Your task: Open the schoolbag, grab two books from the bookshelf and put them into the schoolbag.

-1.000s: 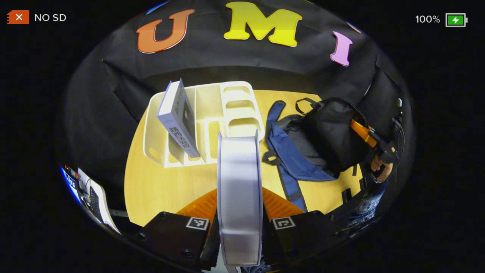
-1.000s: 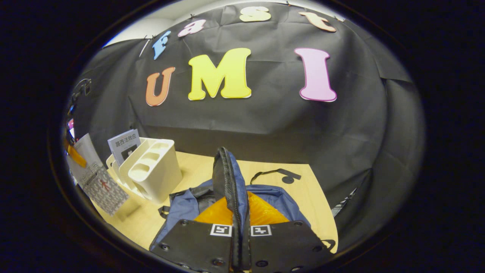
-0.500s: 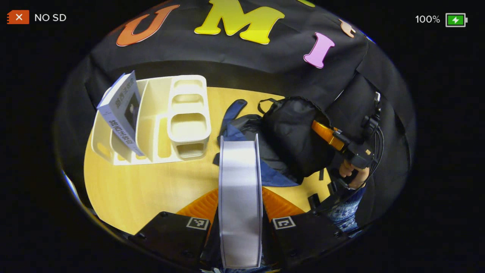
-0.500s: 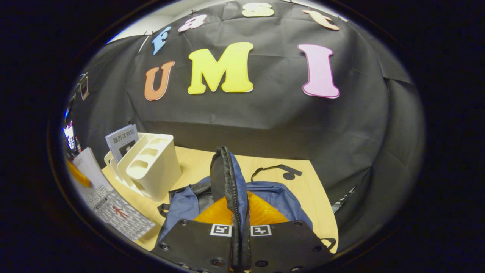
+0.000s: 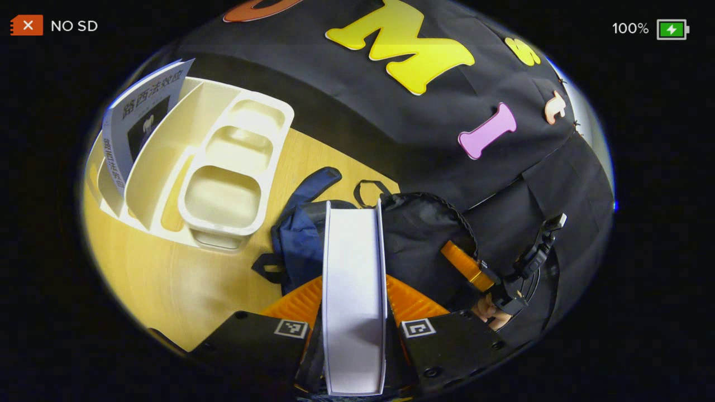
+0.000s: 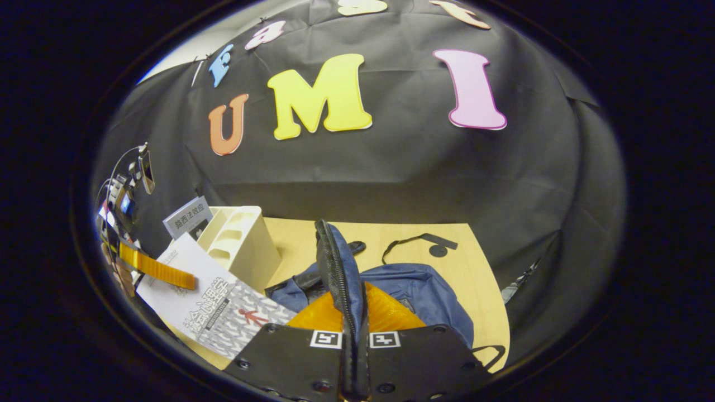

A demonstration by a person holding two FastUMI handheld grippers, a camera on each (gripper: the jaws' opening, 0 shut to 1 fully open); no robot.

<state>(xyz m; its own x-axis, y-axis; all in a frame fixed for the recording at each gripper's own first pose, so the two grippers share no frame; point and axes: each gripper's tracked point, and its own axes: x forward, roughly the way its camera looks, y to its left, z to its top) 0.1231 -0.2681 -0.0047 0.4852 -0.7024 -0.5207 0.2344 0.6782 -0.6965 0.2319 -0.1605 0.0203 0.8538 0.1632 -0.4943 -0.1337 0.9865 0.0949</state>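
1. While clamped edge-on in my left gripper [image 5: 353,312], the white book [image 5: 353,279] runs lengthwise straight forward, over the open schoolbag [image 5: 424,245].
2. My right gripper [image 6: 356,329] pinches the bag's zippered rim [image 6: 335,268].
3. A second book [image 5: 137,120] leans in the cream plastic bookshelf [image 5: 223,167] on the wooden table [image 5: 167,279].

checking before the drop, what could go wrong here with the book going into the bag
The left gripper holds the book edge-on above the schoolbag; it may catch the rim instead of entering. The right gripper pinches only the zipper edge, which could slip and close the opening. The second book leans in the bookshelf.
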